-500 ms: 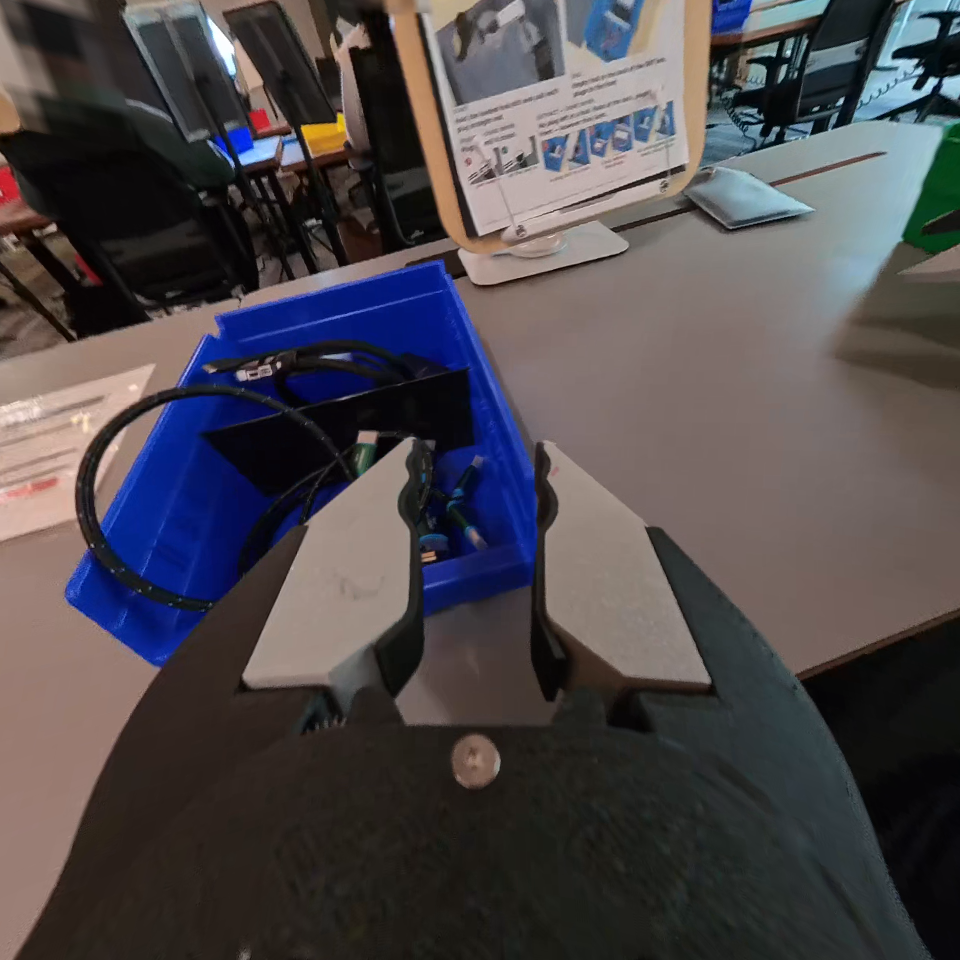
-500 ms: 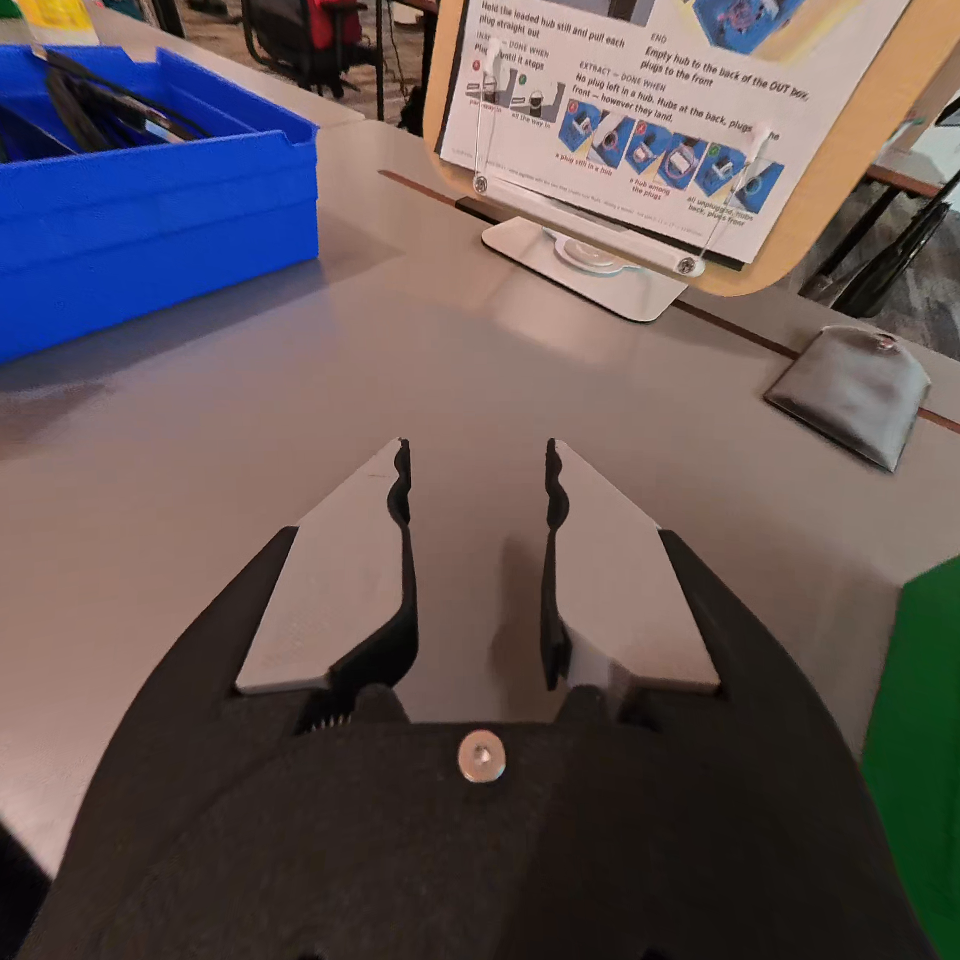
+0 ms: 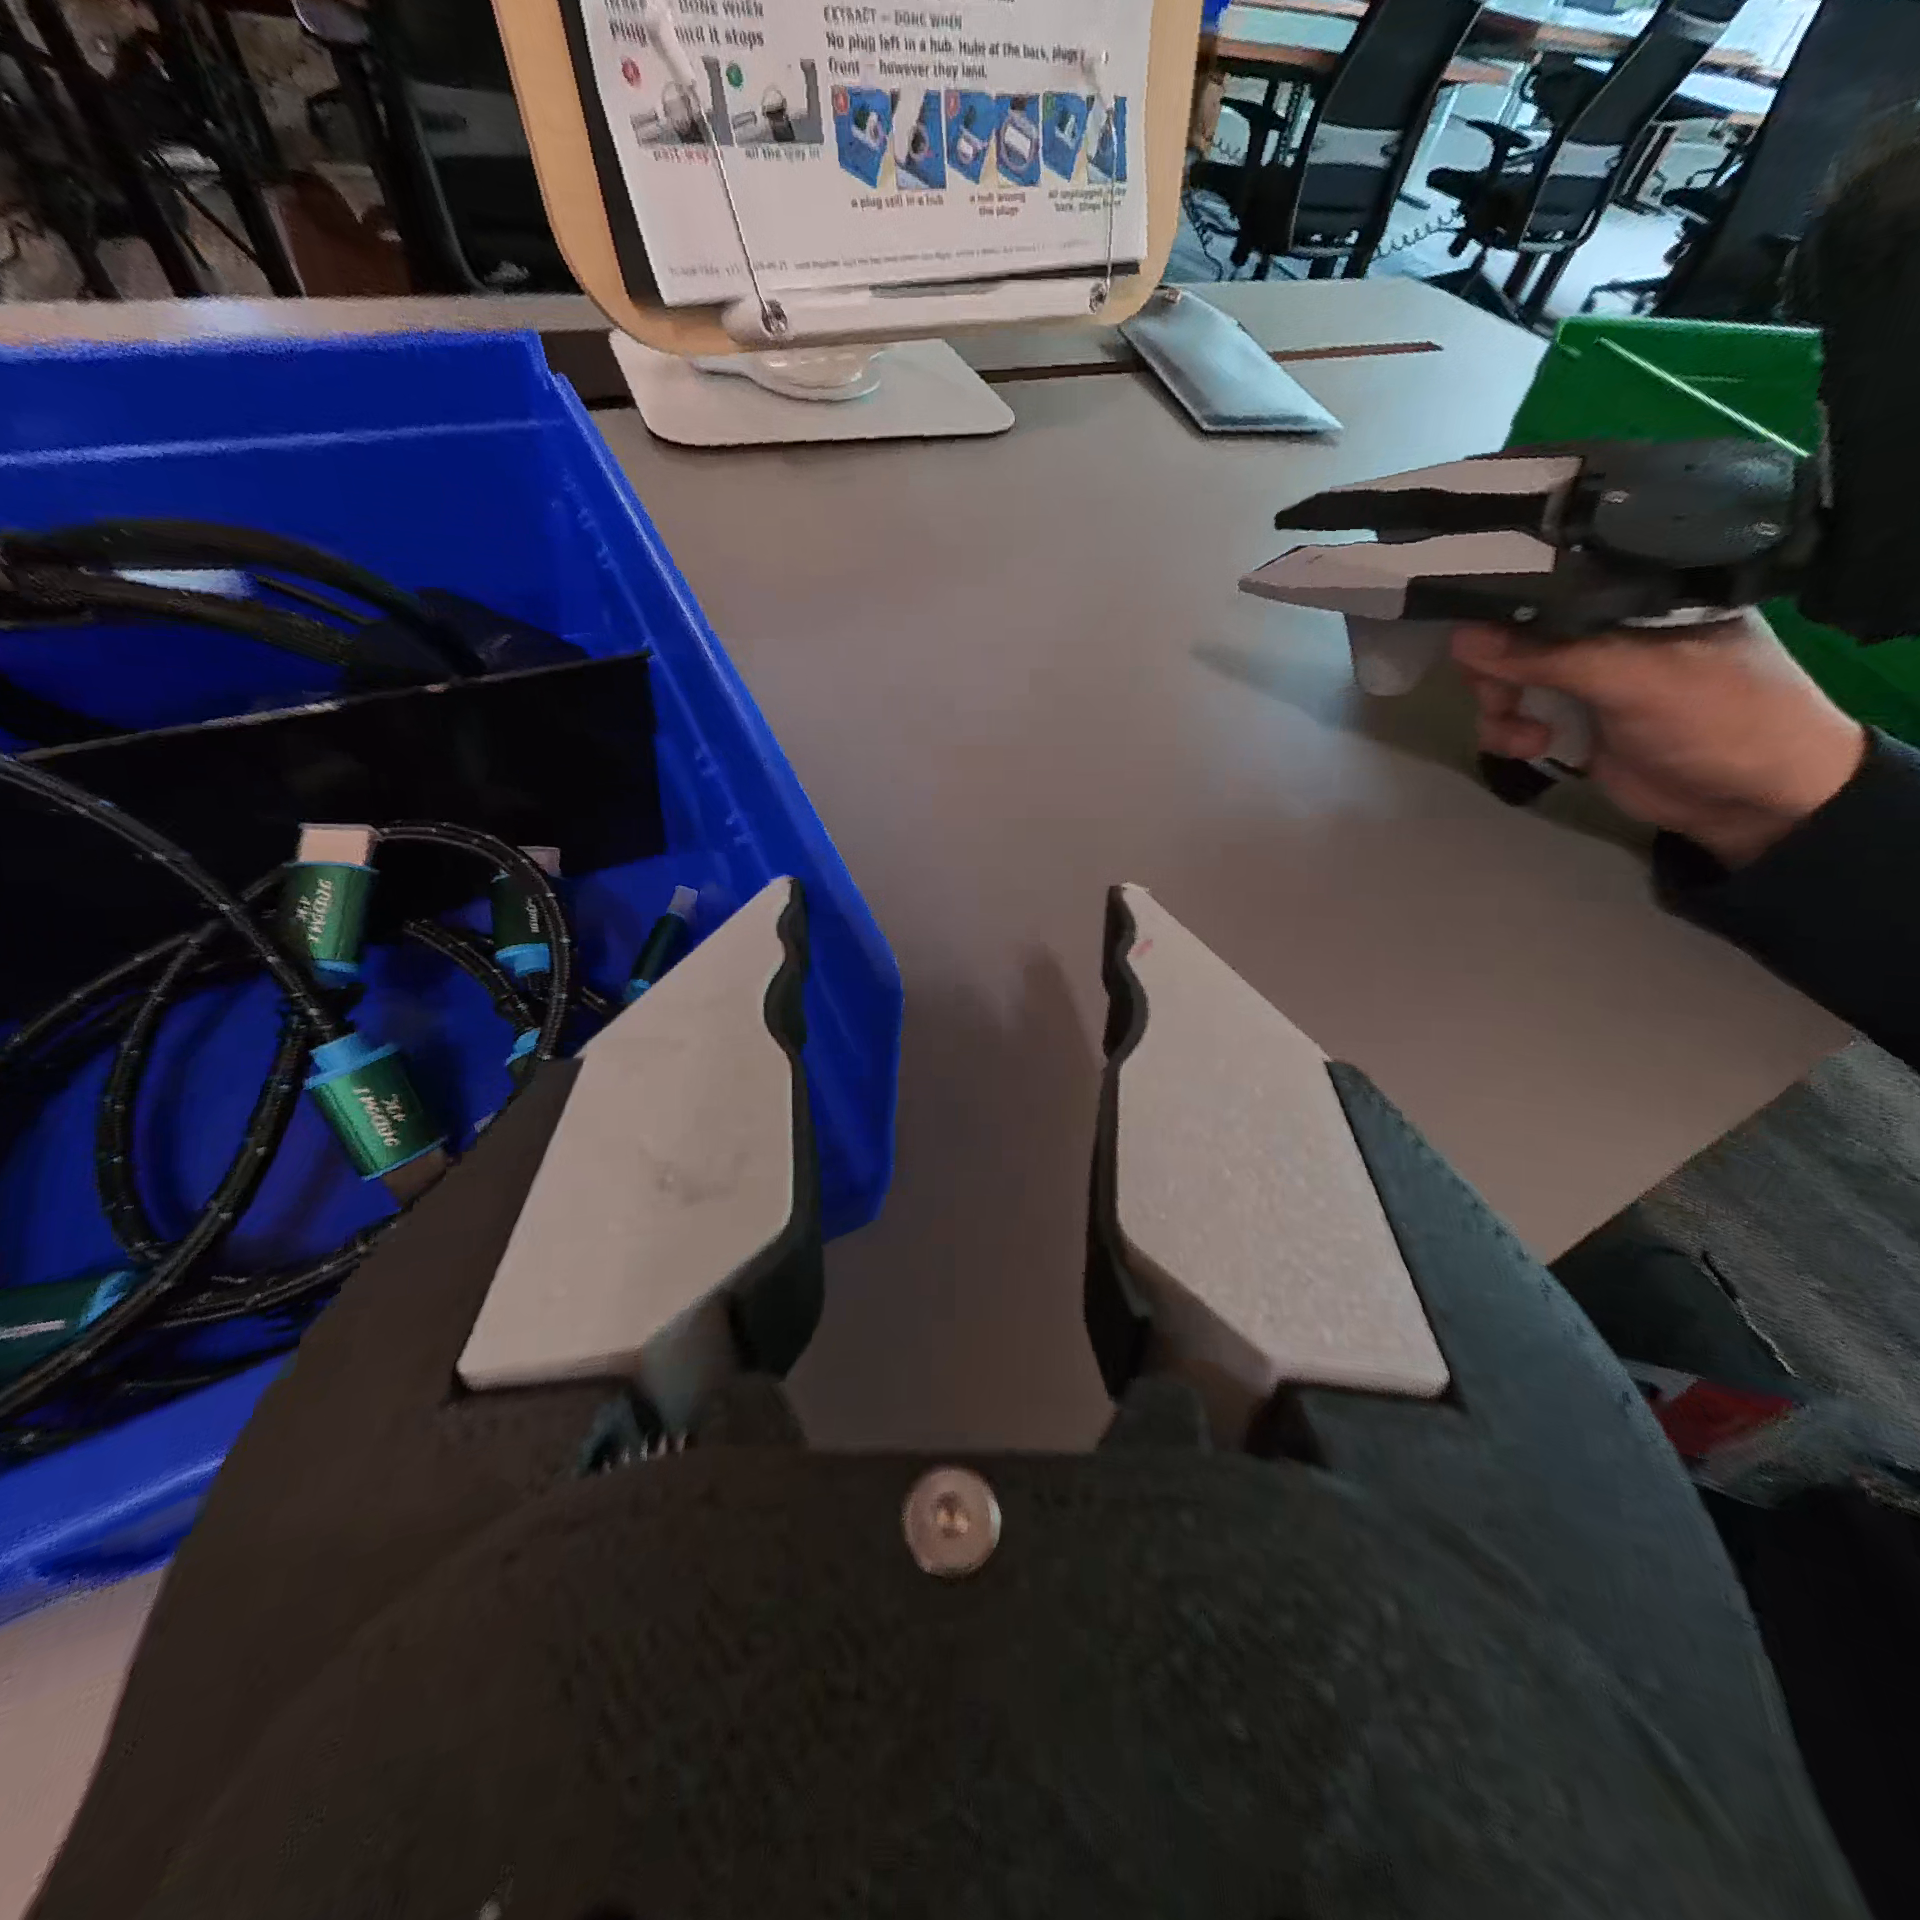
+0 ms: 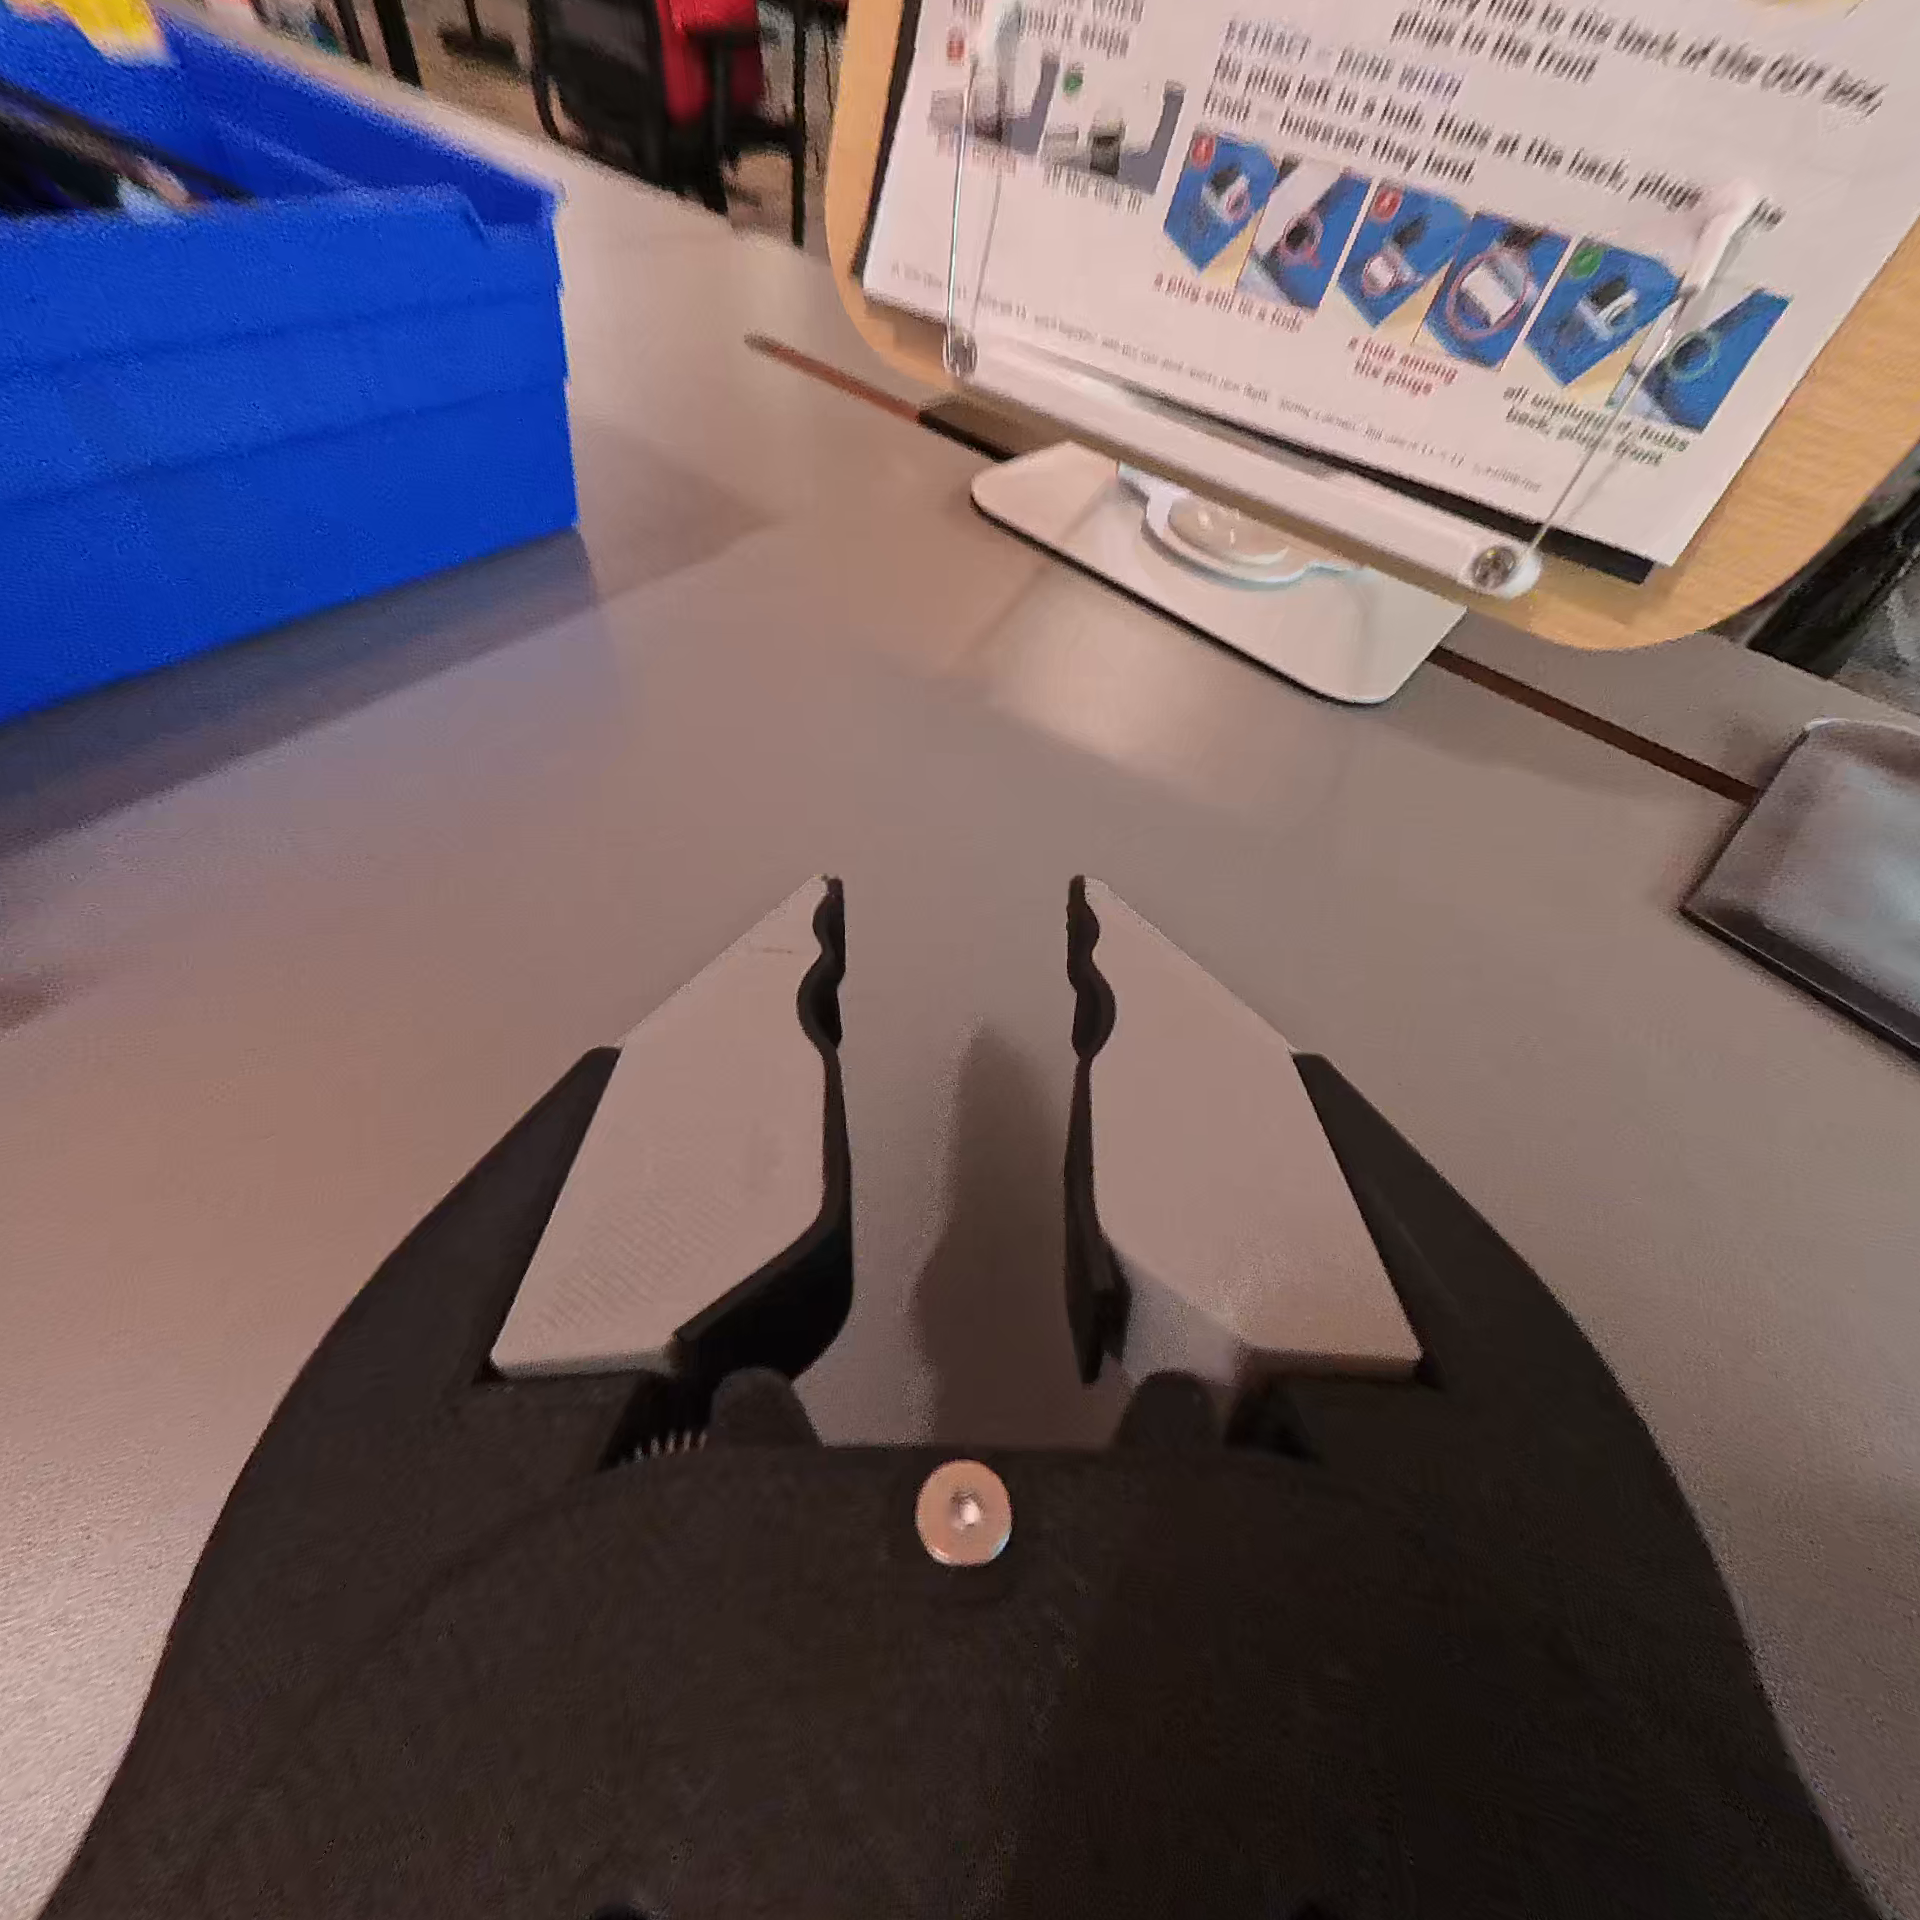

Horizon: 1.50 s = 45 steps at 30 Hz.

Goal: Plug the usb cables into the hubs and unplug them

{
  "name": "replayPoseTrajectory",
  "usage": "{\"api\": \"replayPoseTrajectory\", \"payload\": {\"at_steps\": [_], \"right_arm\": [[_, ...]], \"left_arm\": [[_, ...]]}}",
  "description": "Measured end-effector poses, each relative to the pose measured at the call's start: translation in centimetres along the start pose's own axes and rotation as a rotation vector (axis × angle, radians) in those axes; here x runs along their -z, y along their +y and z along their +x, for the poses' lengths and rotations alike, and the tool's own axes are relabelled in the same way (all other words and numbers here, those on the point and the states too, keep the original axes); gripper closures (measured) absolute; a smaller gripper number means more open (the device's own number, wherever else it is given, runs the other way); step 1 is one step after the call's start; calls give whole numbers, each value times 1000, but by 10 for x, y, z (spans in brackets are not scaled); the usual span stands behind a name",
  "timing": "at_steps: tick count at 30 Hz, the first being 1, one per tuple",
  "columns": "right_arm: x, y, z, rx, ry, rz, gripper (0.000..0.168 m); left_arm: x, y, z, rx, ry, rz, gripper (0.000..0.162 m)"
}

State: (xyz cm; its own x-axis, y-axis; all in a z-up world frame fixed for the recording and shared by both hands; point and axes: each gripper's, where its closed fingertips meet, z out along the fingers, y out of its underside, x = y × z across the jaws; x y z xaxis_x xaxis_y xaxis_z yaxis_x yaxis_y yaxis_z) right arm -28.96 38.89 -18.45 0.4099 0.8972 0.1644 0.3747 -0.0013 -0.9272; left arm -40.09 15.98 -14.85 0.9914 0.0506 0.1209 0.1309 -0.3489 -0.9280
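Blue bin point(image 3: 665, 582) of black cables point(image 3: 260, 1039) sits at left on the grey table point(image 3: 1039, 727), its corner just beside the left gripper point(image 3: 951, 904), which hangs spread and empty. Half a second ago that gripper hung over the bin; now it faces bare table, with the paper stand point(image 3: 831, 384) behind. Right gripper point(image 4: 951, 894) is also spread and empty, chairs point(image 3: 1558, 156) beyond.

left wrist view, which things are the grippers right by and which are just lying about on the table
By the grippers:
- left gripper, open and empty, beside the blue bin
- cables with green plugs in that bin
- right gripper, open and empty, over bare table

Lying about:
- instruction sheet on a stand
- grey pouch
- green box
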Motion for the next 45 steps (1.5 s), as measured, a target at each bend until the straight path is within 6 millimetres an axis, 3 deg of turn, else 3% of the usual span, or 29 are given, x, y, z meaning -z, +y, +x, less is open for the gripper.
{"api": "replayPoseTrajectory", "payload": {"at_steps": [6, 13, 23, 31, 36, 38, 41, 45], "right_arm": [[12, -10, -10, -28, -70, 84, 108], [11, -4, -15, -120, -164, 54, 110], [1, 8, -15, -158, -181, -39, 100], [1, 10, -14, -156, -174, -55, 104], [1, 10, -19, -96, -171, -56, 108], [1, 10, -23, -53, -173, -58, 112], [2, 9, -26, 42, -122, -50, 115], [3, 9, -28, 97, -113, -50, 122]], "left_arm": [[22, -27, -19, -60, -147, 78, 106], [38, -41, -20, -106, -183, 83, 108], [54, -58, -66, -180, -281, 39, 113], [38, -75, -95, -215, -297, 26, 113], [25, -77, -100, -165, -177, -2, 113], [21, -80, -113, -187, -204, -10, 120], [18, -97, -137, -205, -280, 35, 129], [4, -114, -145, -189, -261, 75, 129]]}}
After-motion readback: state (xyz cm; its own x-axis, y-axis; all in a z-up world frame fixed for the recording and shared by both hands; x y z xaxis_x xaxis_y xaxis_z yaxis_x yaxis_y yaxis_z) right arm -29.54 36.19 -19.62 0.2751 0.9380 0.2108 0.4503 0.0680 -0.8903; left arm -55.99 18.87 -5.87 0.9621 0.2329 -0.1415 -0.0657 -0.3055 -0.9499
